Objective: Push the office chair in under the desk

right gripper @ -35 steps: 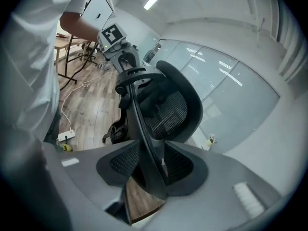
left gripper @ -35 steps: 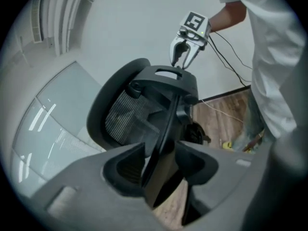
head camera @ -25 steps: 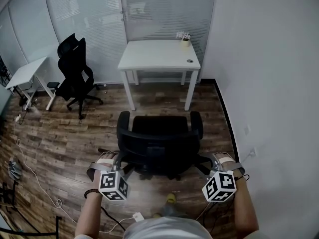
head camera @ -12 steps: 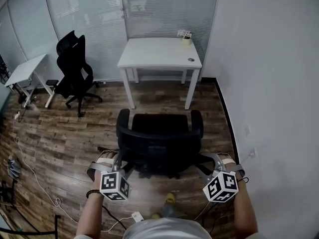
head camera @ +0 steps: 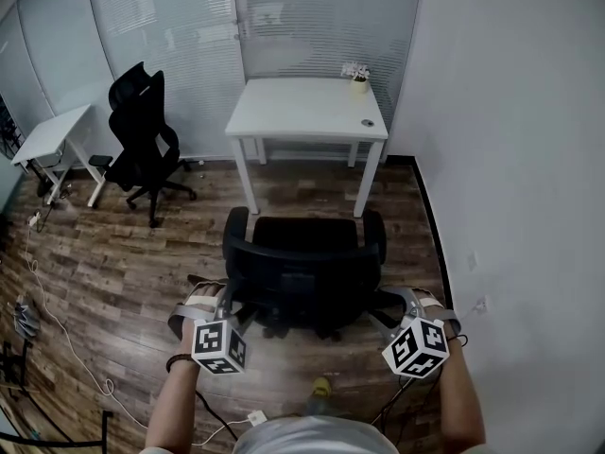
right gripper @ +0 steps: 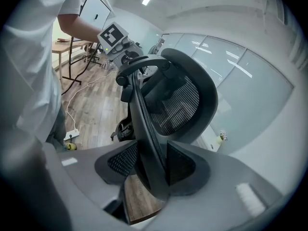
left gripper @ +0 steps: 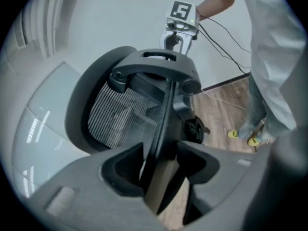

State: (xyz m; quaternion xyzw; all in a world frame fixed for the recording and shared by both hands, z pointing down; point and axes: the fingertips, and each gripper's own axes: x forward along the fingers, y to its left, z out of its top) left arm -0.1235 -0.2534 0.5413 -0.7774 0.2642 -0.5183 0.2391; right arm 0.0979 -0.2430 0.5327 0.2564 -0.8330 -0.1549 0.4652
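Note:
A black office chair (head camera: 302,263) stands with its seat facing the white desk (head camera: 302,107) and its mesh backrest towards me, just short of the desk's front legs. My left gripper (head camera: 216,301) is at the backrest's left edge and my right gripper (head camera: 405,303) at its right edge. In the left gripper view the backrest's rim (left gripper: 163,105) runs between the jaws of the left gripper (left gripper: 161,150). In the right gripper view the rim (right gripper: 144,119) fills the gap of the right gripper (right gripper: 153,160), against both pads. Both grippers' jaws have just been opening, with the rim still between them.
A second black chair (head camera: 142,140) and another white desk (head camera: 47,135) stand at the left by the glass partition. The white wall (head camera: 510,159) runs close along the right. A small plant pot (head camera: 357,76) sits on the desk. Cables (head camera: 57,320) and a power strip (head camera: 255,417) lie on the wood floor.
The chair and both grippers have moved a little forward, and the gap between the seat and the desk's legs has shrunk.

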